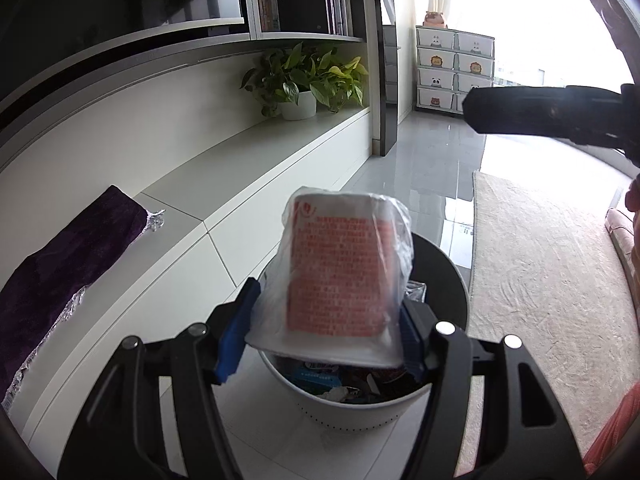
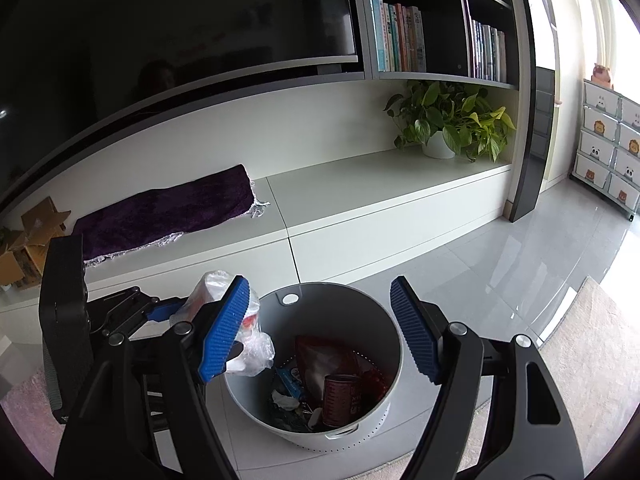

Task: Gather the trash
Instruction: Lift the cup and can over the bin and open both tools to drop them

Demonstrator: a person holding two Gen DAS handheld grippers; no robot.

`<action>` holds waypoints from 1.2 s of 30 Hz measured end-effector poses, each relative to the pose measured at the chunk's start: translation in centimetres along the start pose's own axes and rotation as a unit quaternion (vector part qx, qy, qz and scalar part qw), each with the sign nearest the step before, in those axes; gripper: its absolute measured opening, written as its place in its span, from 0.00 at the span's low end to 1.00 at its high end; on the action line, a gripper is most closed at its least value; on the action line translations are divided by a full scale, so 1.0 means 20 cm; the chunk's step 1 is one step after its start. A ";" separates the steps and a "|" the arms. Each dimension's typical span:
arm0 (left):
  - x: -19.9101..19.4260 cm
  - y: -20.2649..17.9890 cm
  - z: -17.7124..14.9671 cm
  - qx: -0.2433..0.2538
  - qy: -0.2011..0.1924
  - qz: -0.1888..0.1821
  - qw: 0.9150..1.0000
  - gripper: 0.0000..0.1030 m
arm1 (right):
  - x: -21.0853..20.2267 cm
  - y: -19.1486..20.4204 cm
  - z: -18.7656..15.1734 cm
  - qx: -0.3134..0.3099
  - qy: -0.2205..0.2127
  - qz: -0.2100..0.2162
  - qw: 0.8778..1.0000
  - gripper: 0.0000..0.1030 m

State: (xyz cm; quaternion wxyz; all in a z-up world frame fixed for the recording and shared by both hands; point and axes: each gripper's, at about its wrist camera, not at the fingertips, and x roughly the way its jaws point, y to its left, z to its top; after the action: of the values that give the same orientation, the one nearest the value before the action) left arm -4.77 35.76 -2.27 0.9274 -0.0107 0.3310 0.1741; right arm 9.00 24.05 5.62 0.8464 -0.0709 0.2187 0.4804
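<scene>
Two views, left gripper clamping bagged cup, red can perhaps, right-view bin only

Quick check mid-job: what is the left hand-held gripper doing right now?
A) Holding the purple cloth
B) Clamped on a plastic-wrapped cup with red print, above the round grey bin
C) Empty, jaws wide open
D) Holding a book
B: the left hand-held gripper has its blue pads pressed on the plastic-wrapped white cup with red print, over the round grey trash bin.

Both the left gripper and the right gripper have black plastic arms, silver round screws and blue ribbed pads. The person wears an orange sleeve.
</scene>
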 end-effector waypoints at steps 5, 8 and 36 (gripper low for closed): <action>0.09 -0.05 0.05 0.000 0.006 -0.001 1.000 0.63 | -0.04 -0.08 -0.01 0.013 0.001 -0.018 1.000 0.69; 0.10 -0.08 0.05 0.005 0.013 -0.001 1.000 0.77 | -0.07 -0.13 -0.01 0.021 -0.001 -0.026 0.999 0.74; -0.26 -0.13 -0.05 -0.019 0.035 0.024 0.999 0.86 | -0.32 0.00 -0.30 0.024 0.090 -0.034 0.995 0.89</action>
State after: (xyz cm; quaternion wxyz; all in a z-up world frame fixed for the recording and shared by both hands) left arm -8.32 31.46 -0.08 0.9105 -0.0266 0.3596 0.2026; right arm 4.38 16.95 3.06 0.8409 -0.1006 0.3029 0.4372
